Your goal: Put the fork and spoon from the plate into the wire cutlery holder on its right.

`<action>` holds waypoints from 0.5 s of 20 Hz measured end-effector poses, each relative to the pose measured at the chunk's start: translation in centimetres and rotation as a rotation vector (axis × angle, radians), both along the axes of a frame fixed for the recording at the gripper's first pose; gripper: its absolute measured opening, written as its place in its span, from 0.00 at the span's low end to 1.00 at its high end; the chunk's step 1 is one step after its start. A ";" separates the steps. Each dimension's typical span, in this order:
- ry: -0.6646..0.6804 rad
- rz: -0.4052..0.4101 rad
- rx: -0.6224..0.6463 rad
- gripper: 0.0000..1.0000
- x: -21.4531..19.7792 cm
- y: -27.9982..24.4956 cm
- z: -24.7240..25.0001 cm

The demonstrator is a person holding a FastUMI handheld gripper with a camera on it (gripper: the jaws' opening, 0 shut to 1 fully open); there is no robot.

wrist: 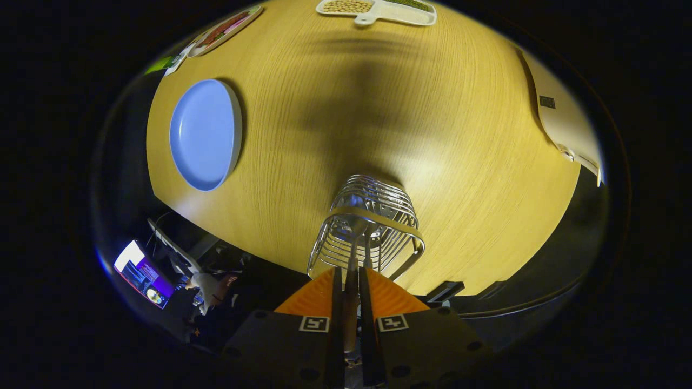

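gripper [350,281] pinching a utensil handle [351,302], its head inside the wire cutlery holder [367,227]; blue plate [204,135] well apart on the surface [432,135].

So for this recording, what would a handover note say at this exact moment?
Gripper: jaws shut on the handle of a piece of cutlery, held over the wire cutlery holder with its working end down inside the basket. Cannot tell whether it is the fork or the spoon.
Plate: sits apart from the holder on the wooden table, with nothing on it.
Done: both pieces are off the plate.
Left: open the jaws to drop this piece in. Whether the other piece is already in the holder is unclear.
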State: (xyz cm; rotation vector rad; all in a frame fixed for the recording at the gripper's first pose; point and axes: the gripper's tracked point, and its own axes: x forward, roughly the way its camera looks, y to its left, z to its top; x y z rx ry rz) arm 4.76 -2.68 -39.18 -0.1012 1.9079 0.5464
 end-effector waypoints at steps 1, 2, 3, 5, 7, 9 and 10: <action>-0.024 -0.008 0.013 0.24 0.2 -0.1 0.2; -0.057 -0.024 0.030 0.26 0.5 0.0 0.3; -0.093 -0.046 0.048 0.29 0.9 0.1 0.5; -0.171 -0.086 0.081 0.36 1.6 0.2 1.3; -0.256 -0.117 0.118 0.48 2.0 0.2 2.5; -0.355 -0.145 0.146 0.64 2.5 0.0 3.6; -0.405 -0.161 0.156 0.74 2.5 -0.1 4.2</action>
